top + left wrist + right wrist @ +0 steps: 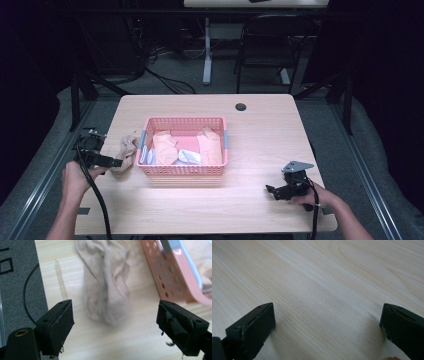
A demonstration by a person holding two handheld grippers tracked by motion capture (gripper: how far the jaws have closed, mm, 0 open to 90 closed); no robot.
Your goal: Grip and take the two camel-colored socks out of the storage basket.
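**Sorting socks out of the basket: one out, several left**

Inspecting the table (260,125), we find a pink basket (184,169) at its middle, with a beige sock (126,151) lying crumpled on the wood just beside the basket's left wall. In the left gripper view the same sock (106,287) lies flat on the table ahead of the jaws, near the basket's perforated wall (165,272) but apart from the pads.

We note that the left tongs (118,162) stand released: their jaws are spread wide, nothing is between them, and the sock rests free beyond the tips. We note that the right tongs (270,190) are likewise released, jaws wide over bare wood at the right front of the table, well apart from the basket.

Inside the basket we count two peach-coloured socks (165,146) and, between them, pale white-and-blue pieces (190,156) whose exact number we cannot tell.

Our judgement: the work appears to be emptying the basket sock by sock. One sock is out and set down; the rest remain inside, so most of the job is outstanding. The next reach would have to go over the basket's rim to the nearest piece.
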